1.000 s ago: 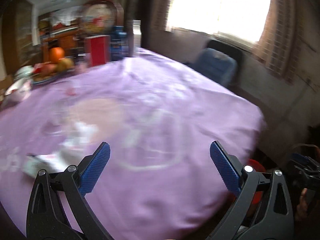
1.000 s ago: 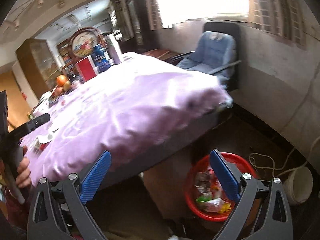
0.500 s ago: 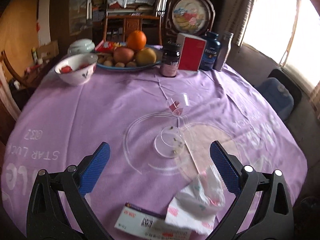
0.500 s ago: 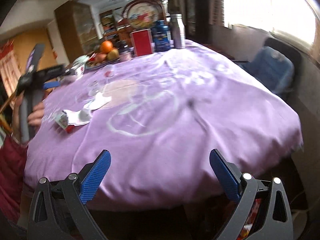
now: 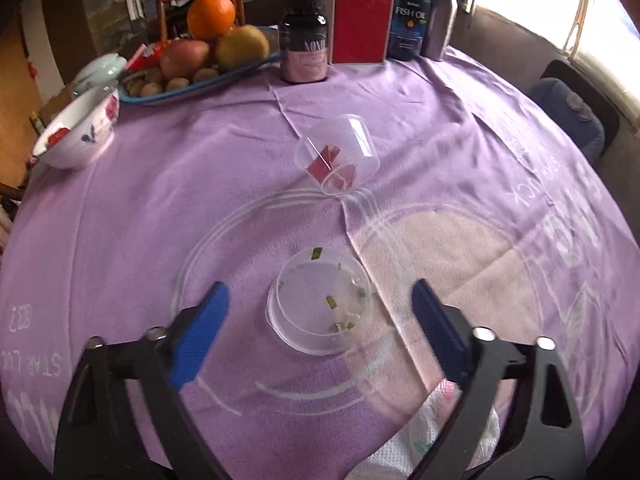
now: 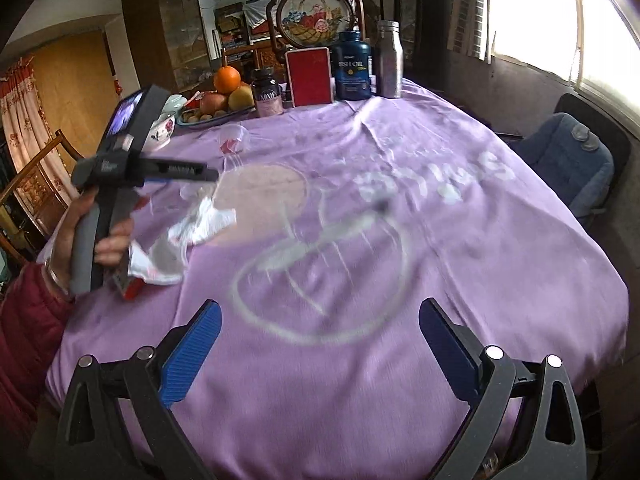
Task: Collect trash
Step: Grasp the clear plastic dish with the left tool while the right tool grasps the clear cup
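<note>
My left gripper (image 5: 320, 312) is open and empty, its blue fingers on either side of a clear plastic cup (image 5: 320, 308) that stands upright with green scraps in it. A second clear cup (image 5: 338, 154) lies tipped over farther back, with red wrappers inside. A crumpled white tissue (image 5: 424, 440) lies under the right finger. In the right wrist view the tissue (image 6: 200, 226) and a red-edged packet (image 6: 130, 286) lie by the left hand. My right gripper (image 6: 320, 344) is open and empty above the near part of the purple tablecloth (image 6: 440, 260).
At the back stand a fruit tray (image 5: 192, 76), a white bowl (image 5: 78, 132), a dark jar (image 5: 304, 40), a red box (image 5: 360, 22), a fish oil bottle (image 5: 410, 20) and a metal bottle (image 5: 442, 16). A blue chair (image 6: 572, 160) is to the right.
My left gripper has swung from the table's right side to the cups and moved in around the upright cup. My right gripper has come up from the red bin on the floor to the table.
</note>
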Demonstrator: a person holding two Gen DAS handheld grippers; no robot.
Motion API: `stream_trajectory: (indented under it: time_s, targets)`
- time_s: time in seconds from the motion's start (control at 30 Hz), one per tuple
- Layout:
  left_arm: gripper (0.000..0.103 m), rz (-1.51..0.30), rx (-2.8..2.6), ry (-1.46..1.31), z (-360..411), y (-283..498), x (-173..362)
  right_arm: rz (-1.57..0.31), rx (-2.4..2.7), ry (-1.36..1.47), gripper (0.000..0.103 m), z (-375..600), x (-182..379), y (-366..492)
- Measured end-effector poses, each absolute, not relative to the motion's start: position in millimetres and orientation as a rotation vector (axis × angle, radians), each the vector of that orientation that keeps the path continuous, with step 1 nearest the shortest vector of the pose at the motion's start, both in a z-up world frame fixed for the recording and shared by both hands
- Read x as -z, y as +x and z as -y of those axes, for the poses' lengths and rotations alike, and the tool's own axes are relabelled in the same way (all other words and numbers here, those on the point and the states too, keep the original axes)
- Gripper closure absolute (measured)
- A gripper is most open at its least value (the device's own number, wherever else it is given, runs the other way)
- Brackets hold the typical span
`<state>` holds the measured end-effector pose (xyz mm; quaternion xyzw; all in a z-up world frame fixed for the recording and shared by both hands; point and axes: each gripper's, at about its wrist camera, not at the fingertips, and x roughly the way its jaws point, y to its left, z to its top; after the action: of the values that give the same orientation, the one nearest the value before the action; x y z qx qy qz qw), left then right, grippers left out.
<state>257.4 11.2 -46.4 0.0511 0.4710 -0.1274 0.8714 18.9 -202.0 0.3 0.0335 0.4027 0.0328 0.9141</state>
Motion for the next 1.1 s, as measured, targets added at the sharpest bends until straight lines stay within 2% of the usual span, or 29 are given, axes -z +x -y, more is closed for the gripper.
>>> stream_trajectory:
  time_s: [0.1,0.43,0.67,1.0,1.03,1.1]
  targets:
    - [0.051,-1.001,0.276,0.131,-18.9,260.9,48.9,-0.807,-0.098,0.084,0.006,193.1,-6.7,48.7]
    - [0.052,-0.926,0.048,0.037,-92.2,264.6,23.0,-0.864,-0.223,0.154,0.006,136.8,-5.2,180.9]
    - [0.052,-0.989,0.009,-0.031,-108.3,280.5,37.8,-0.879,-0.24,0.134,0.006,85.0,15.4,261.7]
    - [0.049,-1.009,-0.014,-0.072,-117.9,286.1,44.5,-0.887,-0.28,0.199,0.008,86.1,47.8,311.1]
    - [0.048,-1.012,-0.017,-0.073,-117.6,286.9,45.9,-0.898,-0.298,0.194,0.013,86.1,50.6,312.7]
    - [0.045,-1.023,-0.025,-0.081,-118.2,288.0,49.8,-0.923,-0.346,0.205,0.033,83.3,53.8,315.5]
